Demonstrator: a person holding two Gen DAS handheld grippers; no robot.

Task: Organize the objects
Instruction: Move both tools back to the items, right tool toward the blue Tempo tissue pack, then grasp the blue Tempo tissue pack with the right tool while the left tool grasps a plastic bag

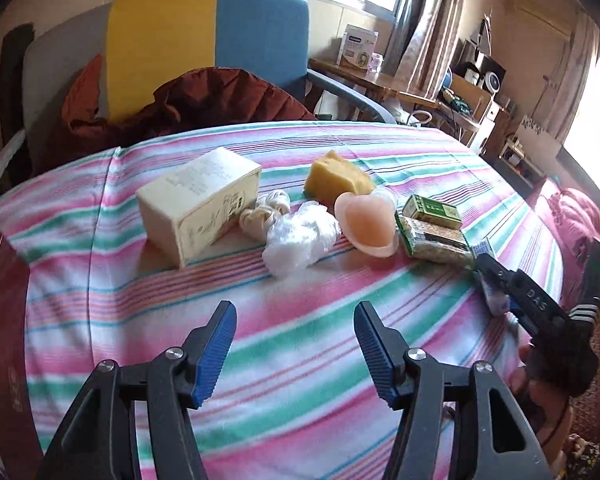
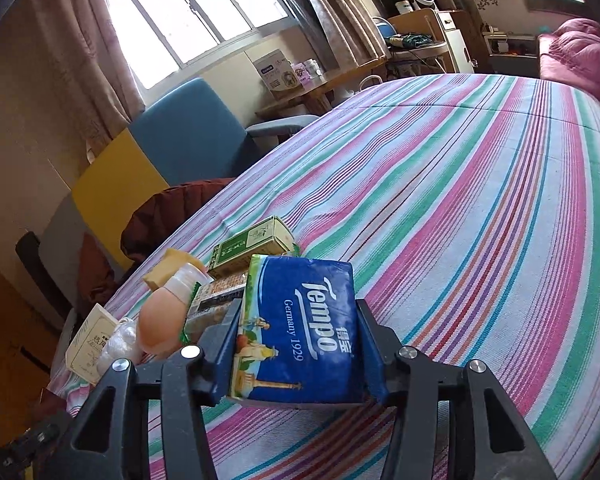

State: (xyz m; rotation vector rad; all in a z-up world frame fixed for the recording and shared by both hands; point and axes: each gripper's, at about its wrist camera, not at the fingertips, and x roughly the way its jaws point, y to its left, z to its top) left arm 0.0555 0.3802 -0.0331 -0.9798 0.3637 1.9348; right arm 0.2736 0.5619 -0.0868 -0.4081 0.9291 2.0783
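Observation:
My right gripper (image 2: pixel 298 350) is shut on a blue Tempo tissue pack (image 2: pixel 300 328), just over the striped cloth. In the left wrist view the right gripper (image 1: pixel 496 288) shows at the right edge of the row of objects. My left gripper (image 1: pixel 296 344) hangs open above bare cloth, nothing between its blue pads. Beyond it lie a cream box (image 1: pixel 196 204), a string bundle (image 1: pixel 262 214), a crumpled clear bag (image 1: pixel 300 238), a yellow sponge (image 1: pixel 338 180), a peach cup-shaped piece (image 1: pixel 366 222), a green box (image 1: pixel 432 210) and a snack packet (image 1: pixel 434 242).
The striped cloth (image 2: pixel 480 208) covers a table with wide free room to the right. A yellow-and-blue chair (image 1: pixel 208 48) with a dark red jacket (image 1: pixel 204 104) stands behind it. A red box edge (image 1: pixel 4 320) sits at the left.

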